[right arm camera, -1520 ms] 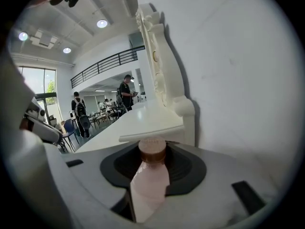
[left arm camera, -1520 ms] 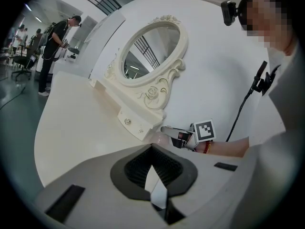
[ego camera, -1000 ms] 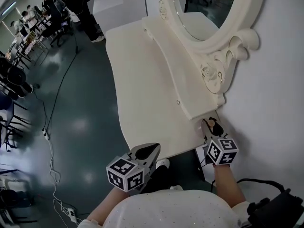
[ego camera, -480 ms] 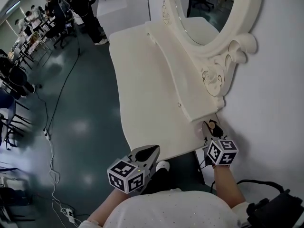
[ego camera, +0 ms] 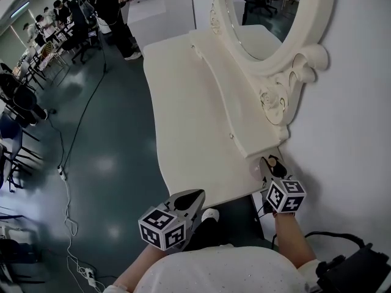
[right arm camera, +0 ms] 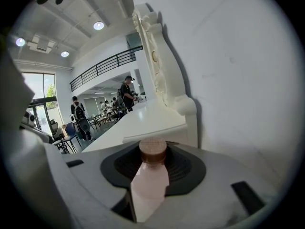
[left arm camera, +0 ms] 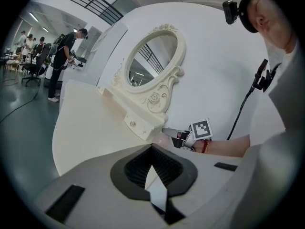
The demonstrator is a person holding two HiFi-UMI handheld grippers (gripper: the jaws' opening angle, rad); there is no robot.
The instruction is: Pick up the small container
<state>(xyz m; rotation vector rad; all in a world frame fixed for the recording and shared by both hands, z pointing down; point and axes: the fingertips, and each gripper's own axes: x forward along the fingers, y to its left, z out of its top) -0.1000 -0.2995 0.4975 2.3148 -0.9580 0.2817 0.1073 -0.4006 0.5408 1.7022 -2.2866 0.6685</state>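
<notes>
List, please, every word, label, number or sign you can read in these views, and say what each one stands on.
No readable text appears in any view.
On the black-and-white marker cubes: square patterns only, no letters or digits.
On the small pale pink container with a brown cap: no label visible.

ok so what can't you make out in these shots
- Small pale pink container with a brown cap: base hidden by the right gripper's jaws in the right gripper view; a mere speck in the head view.
- Cream oval carved-frame mirror: top cut off by the head view's upper edge.
- People by the far desks: too small in the head view.
</notes>
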